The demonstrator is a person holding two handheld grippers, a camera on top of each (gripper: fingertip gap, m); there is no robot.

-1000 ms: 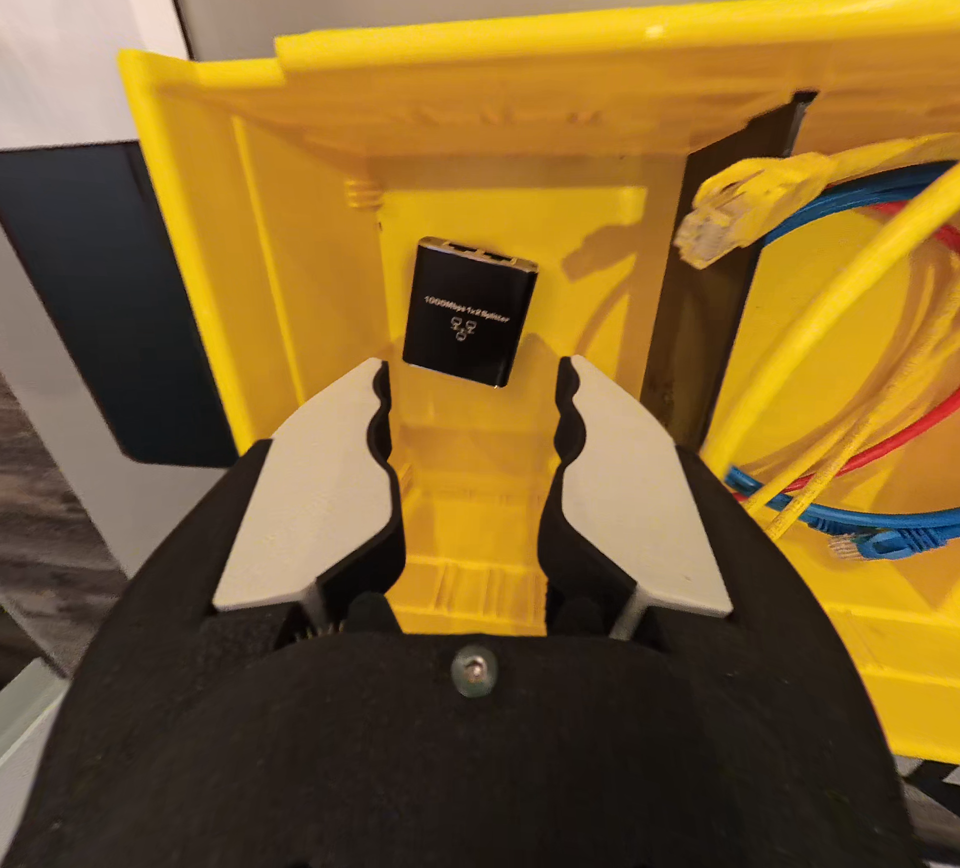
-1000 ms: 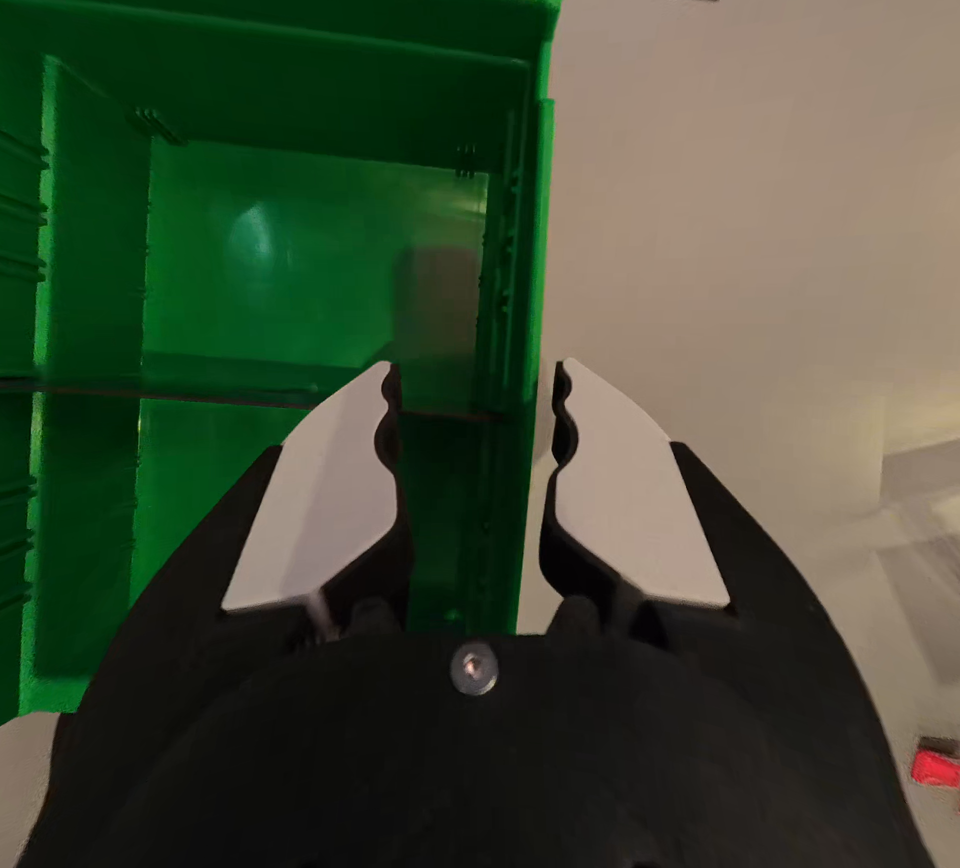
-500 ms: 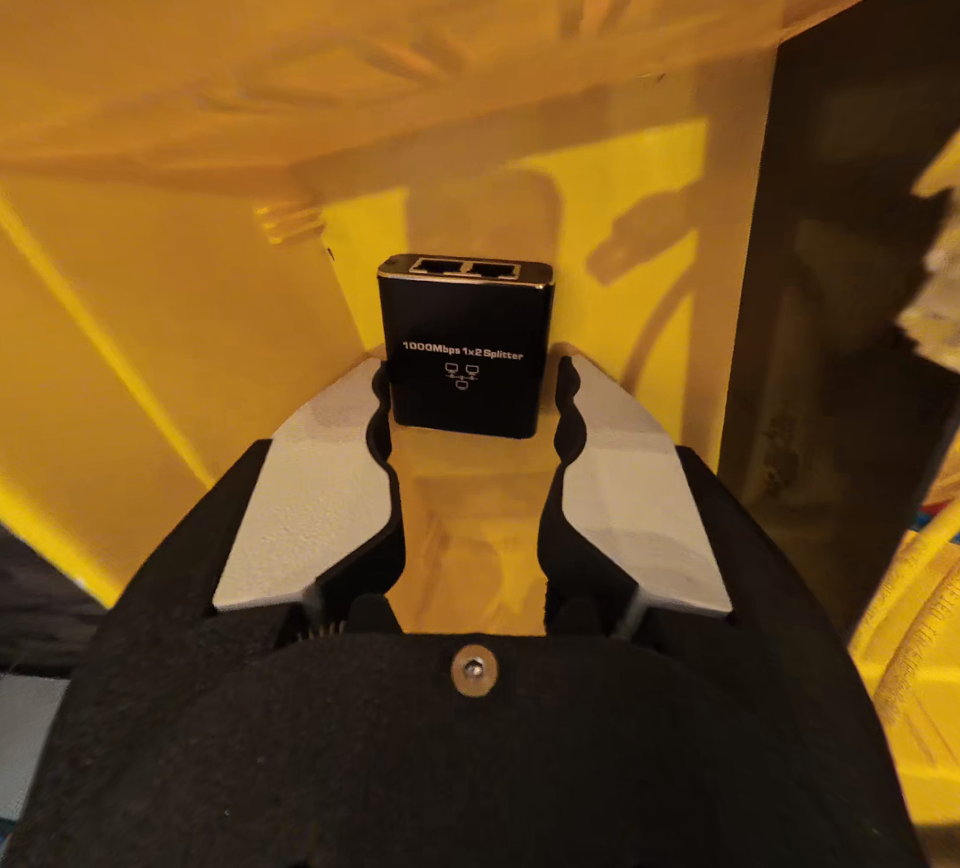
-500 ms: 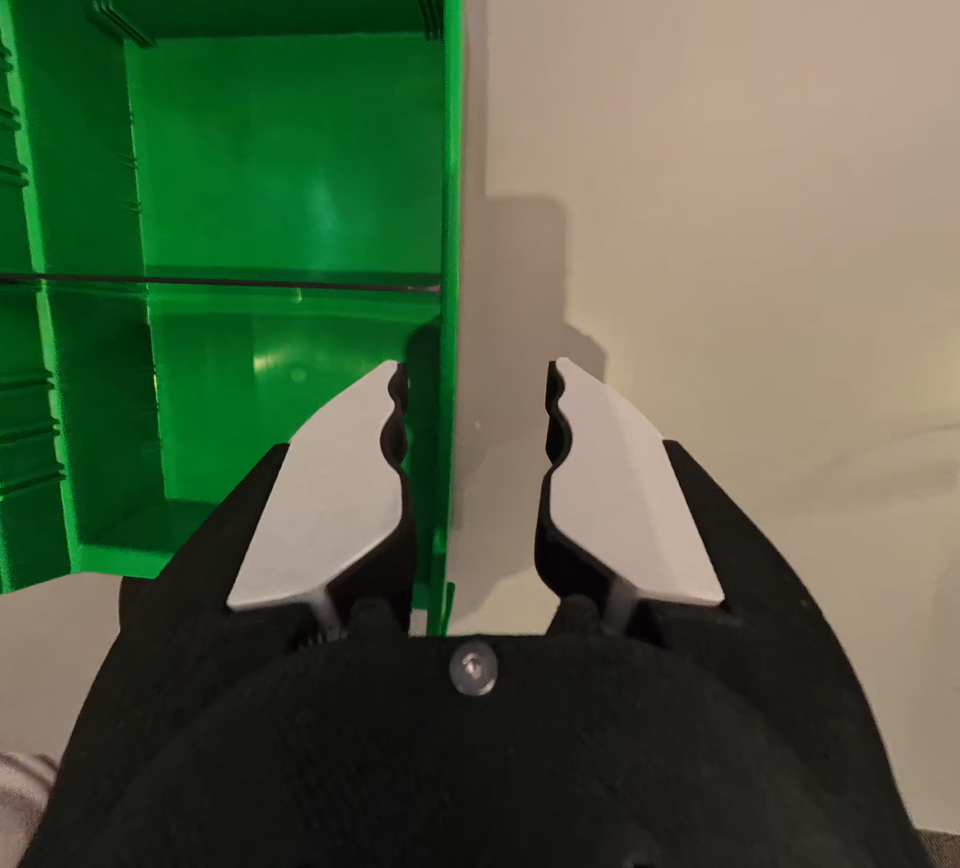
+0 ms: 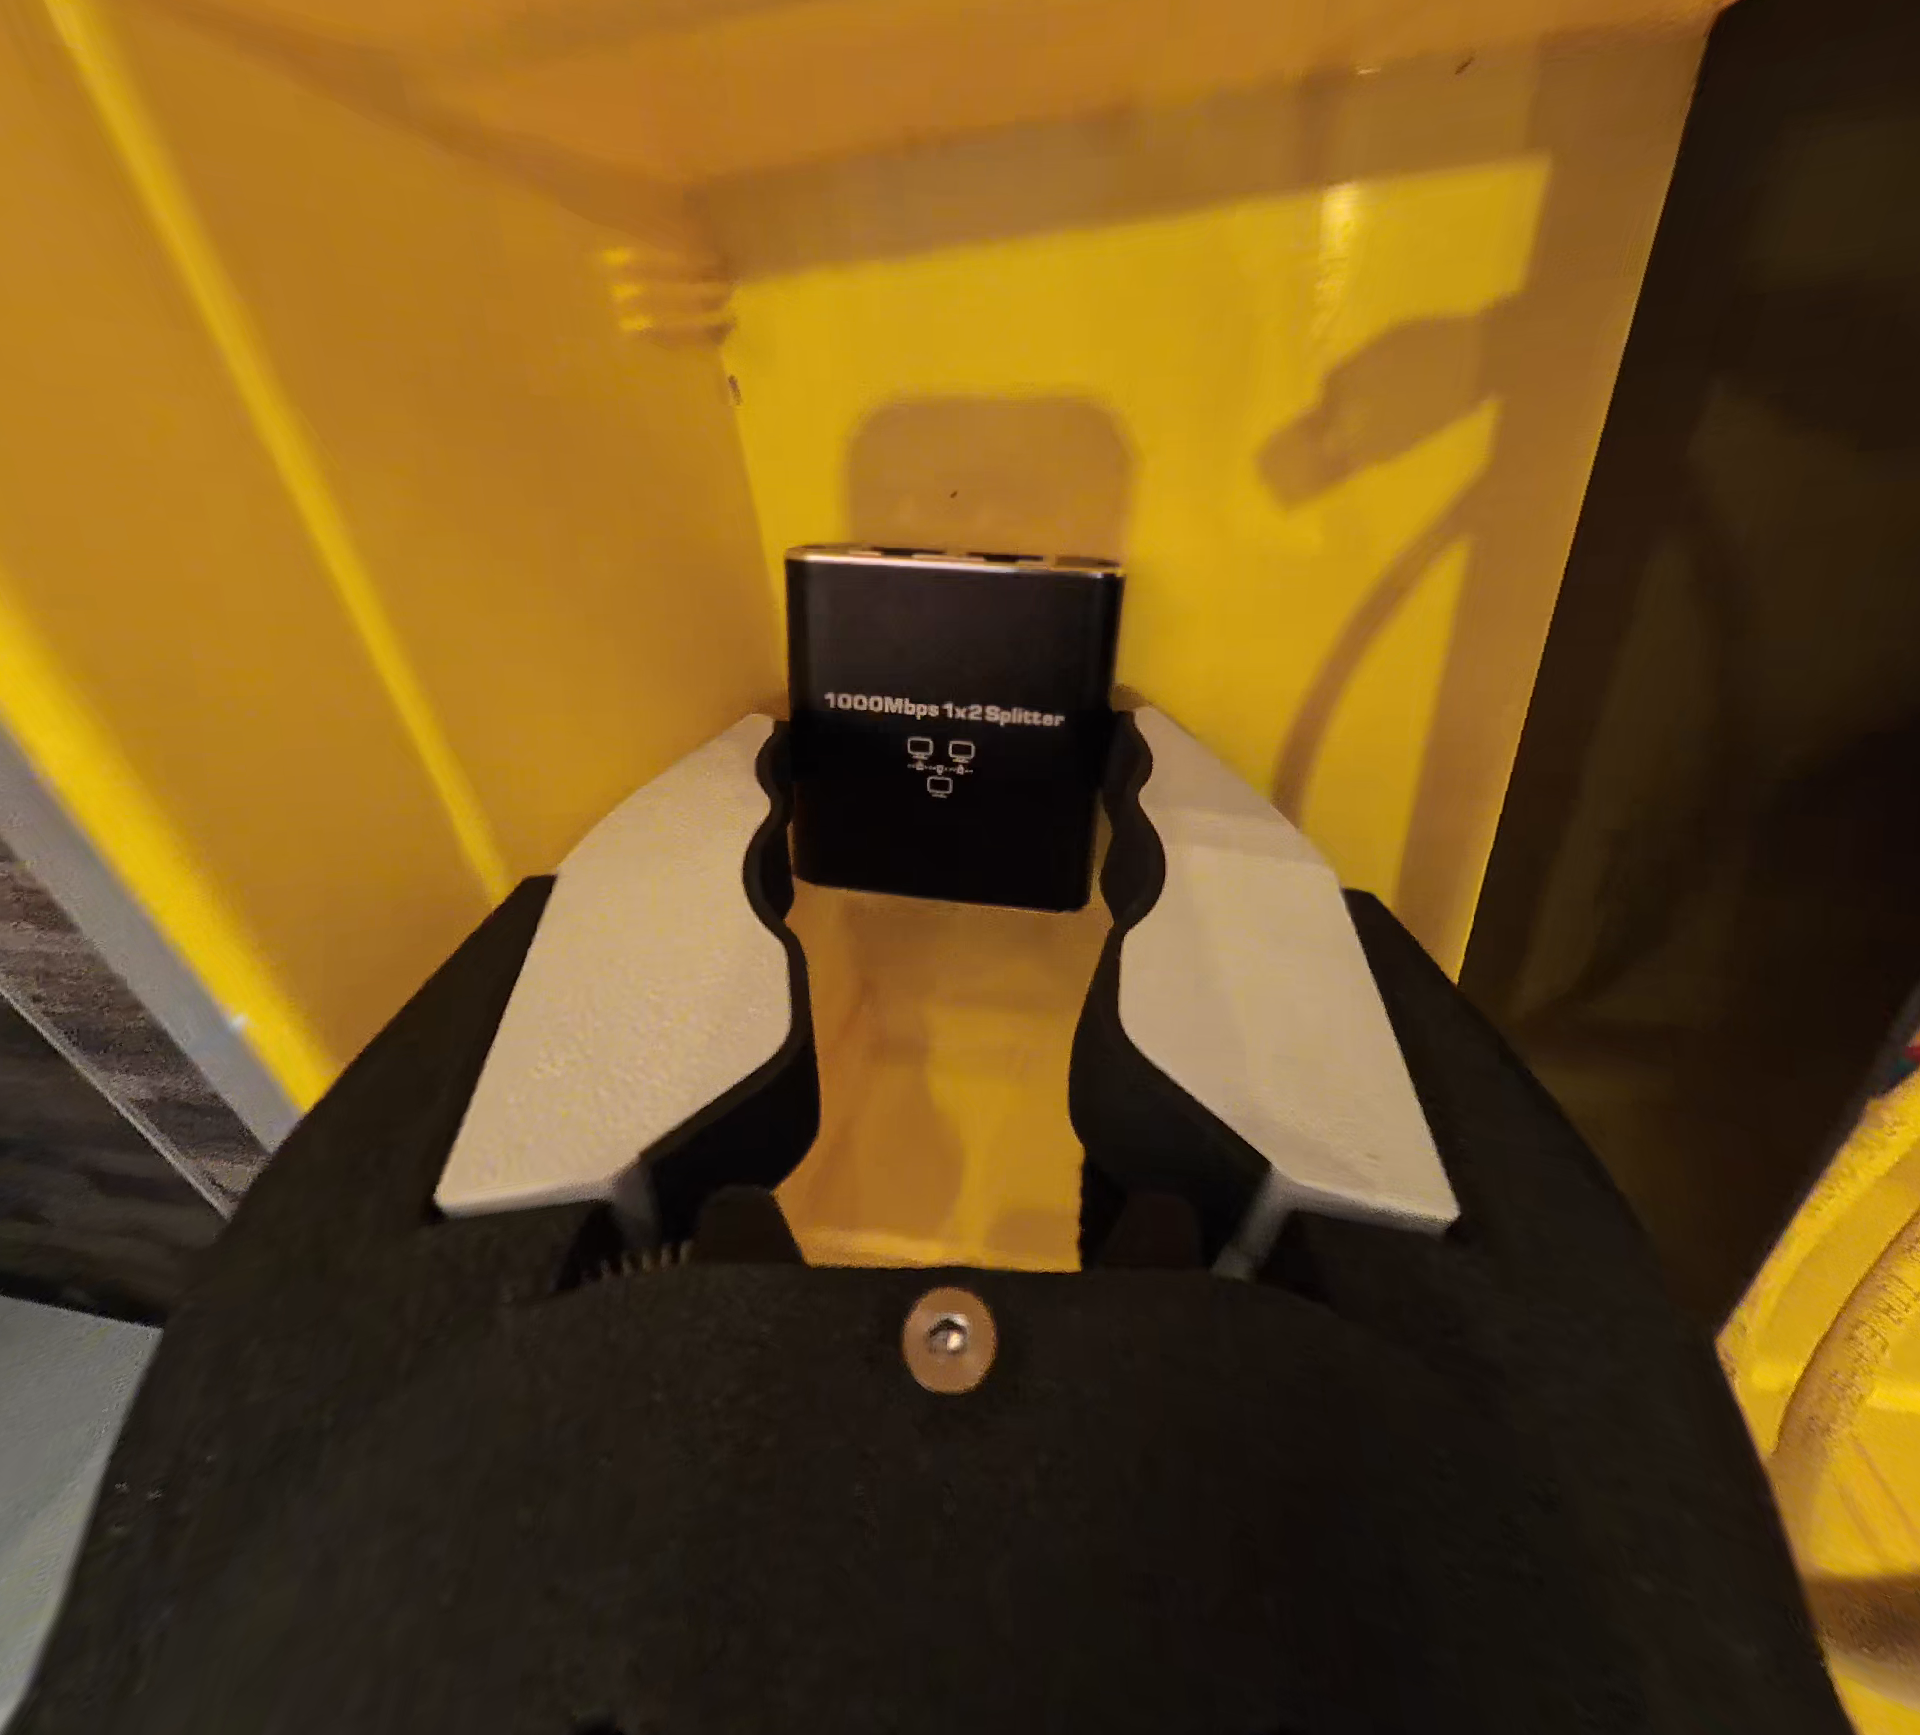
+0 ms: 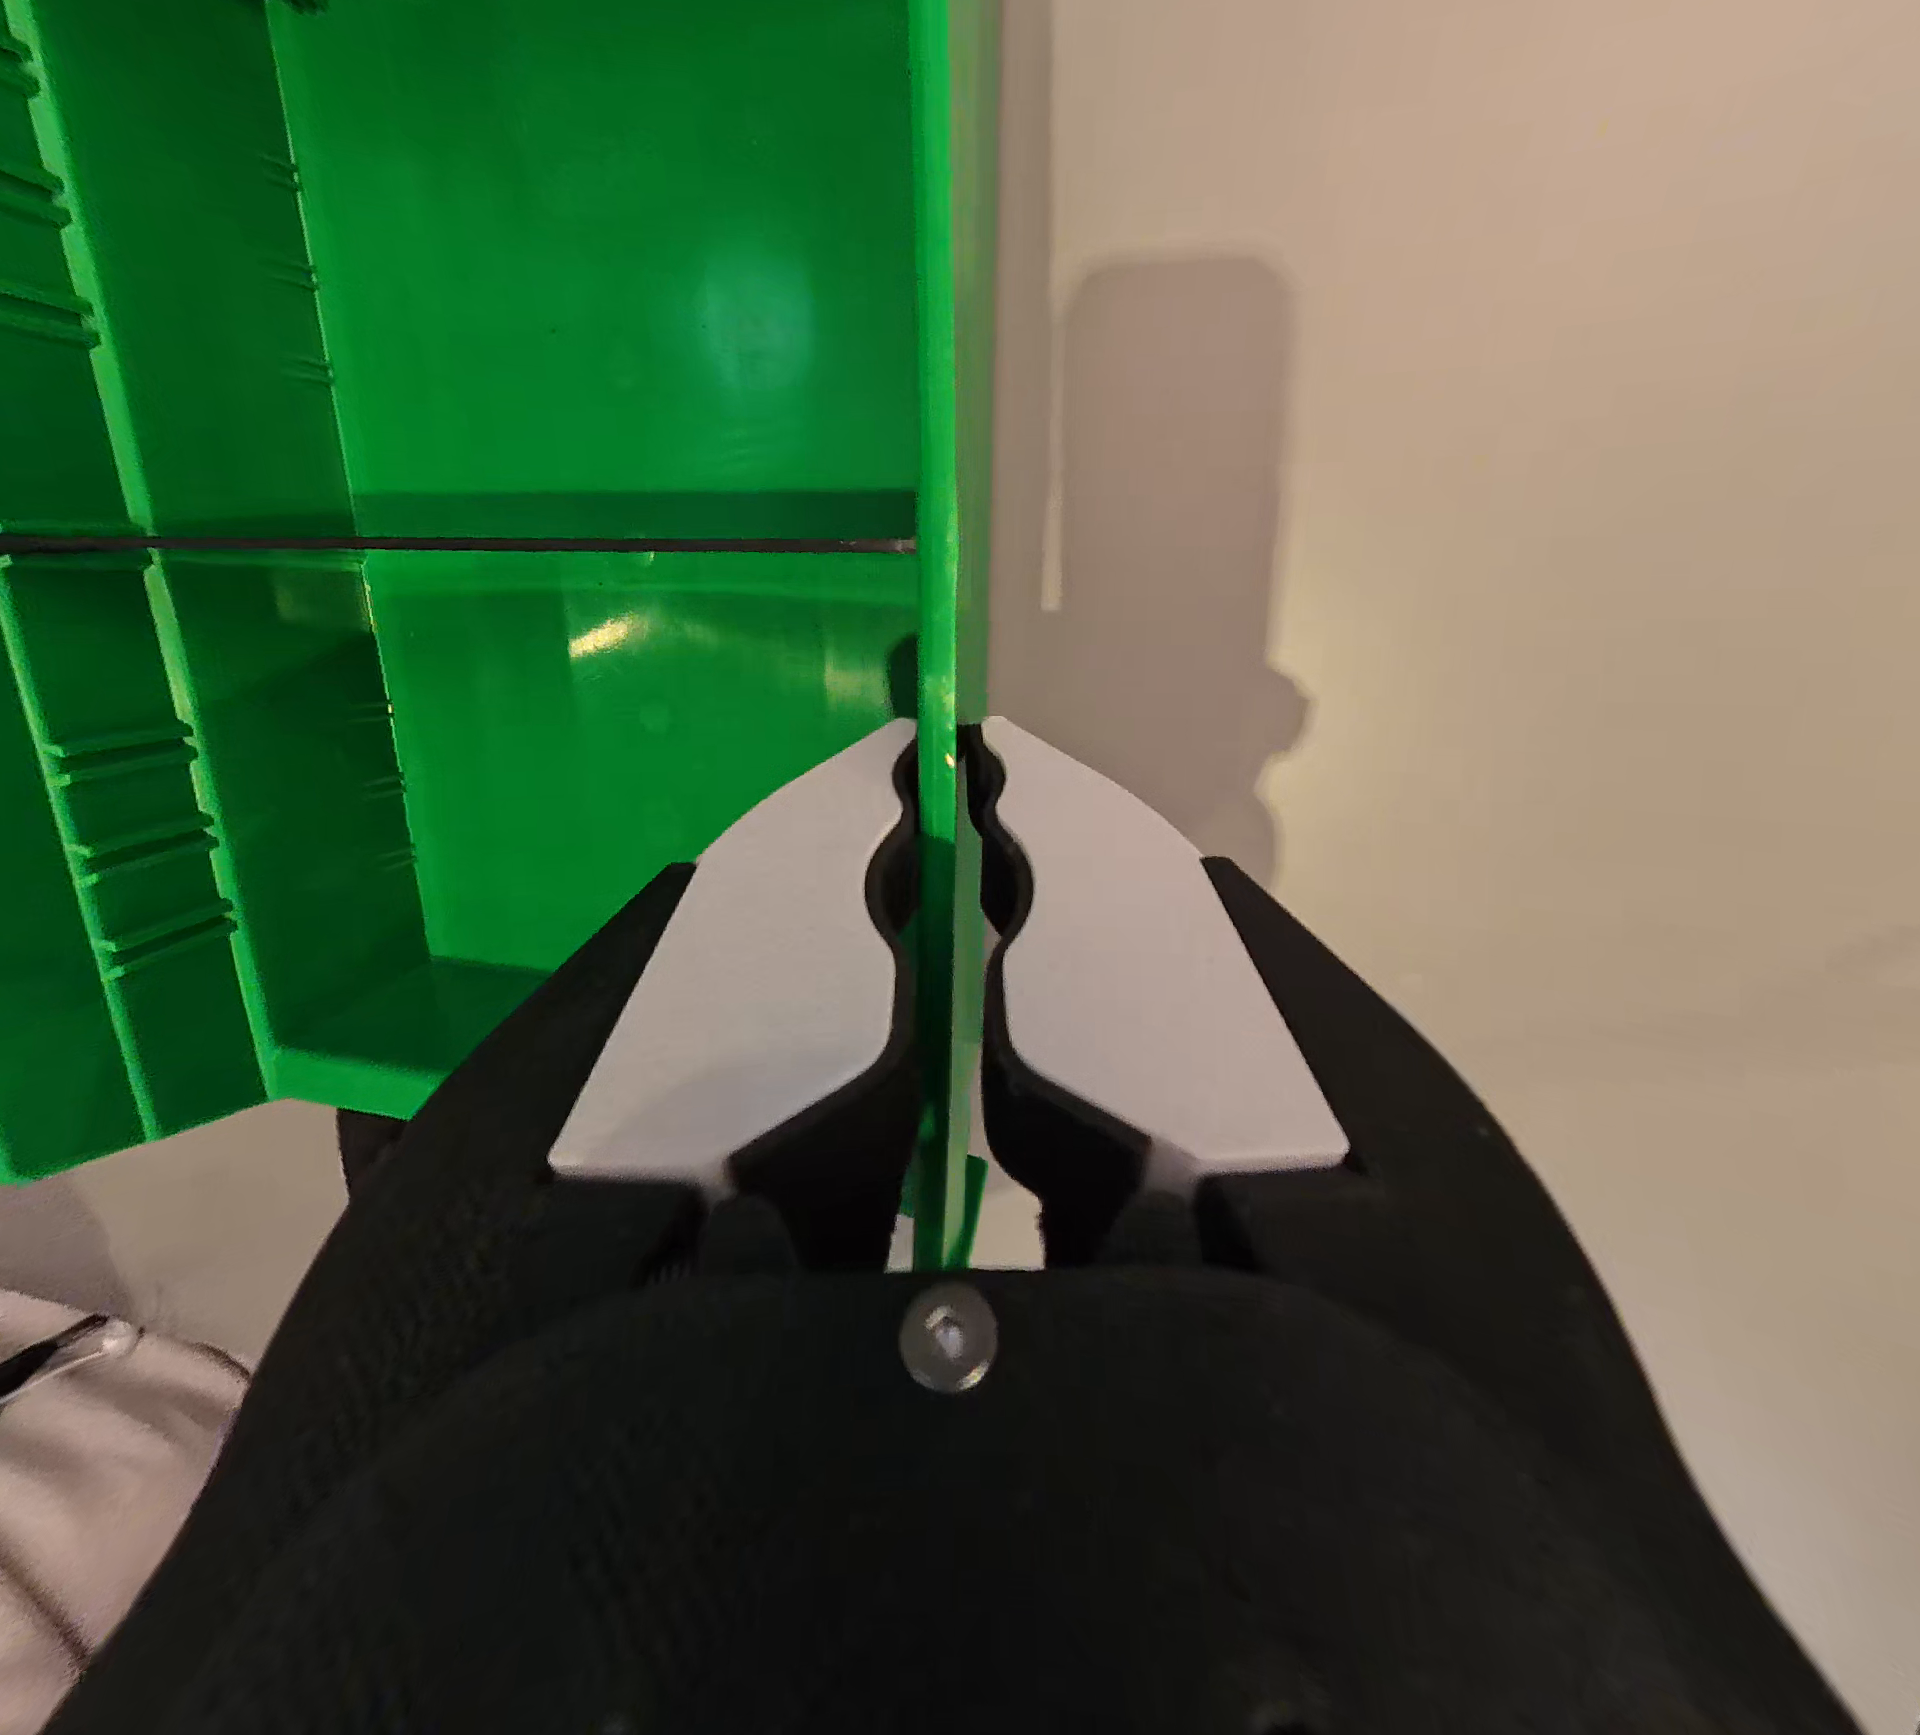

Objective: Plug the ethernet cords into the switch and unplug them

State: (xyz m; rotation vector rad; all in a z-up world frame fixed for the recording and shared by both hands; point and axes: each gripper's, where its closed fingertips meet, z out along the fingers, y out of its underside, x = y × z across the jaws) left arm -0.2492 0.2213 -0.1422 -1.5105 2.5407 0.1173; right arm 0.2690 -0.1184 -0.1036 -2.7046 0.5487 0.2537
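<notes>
switch: small black box (image 5: 951,729) with white print on top, lying flat on the floor of my yellow bin (image 5: 436,542), port side facing away toward the bin's back wall.
switch ports: only a thin strip of them shows along the far edge, too shallow an angle to count.
my left tongs: (image 5: 951,755) jaws wide, one on each side of the switch's near half; fingertips (image 5: 727,750) sit right at its sides, contact looks likely but I cannot tell if the pads press.
yellow bin: I'm reaching deep inside it; back wall and left wall fill the left wrist view, with shadows of the switch and of a plug on the back wall.
divider: dark panel (image 5: 1714,490) standing at the right of the switch's compartment.
cords: only a blurred yellow loop (image 5: 1849,1436) at the lower right edge, beyond the divider, well apart from the switch.
my right tongs: (image 6: 948,740) nearly together, clamped on the right side wall of the green bin (image 6: 582,314); both pads press the thin wall edge-on.
green bin: open, ribbed slots along its left side, a thin dark line running across its middle.
surface: pale tabletop (image 6: 1507,438) right of the green bin, carrying my tongs' shadow.
lower left corner, right view: blurred grey-white patch, cannot tell what it is.
</notes>
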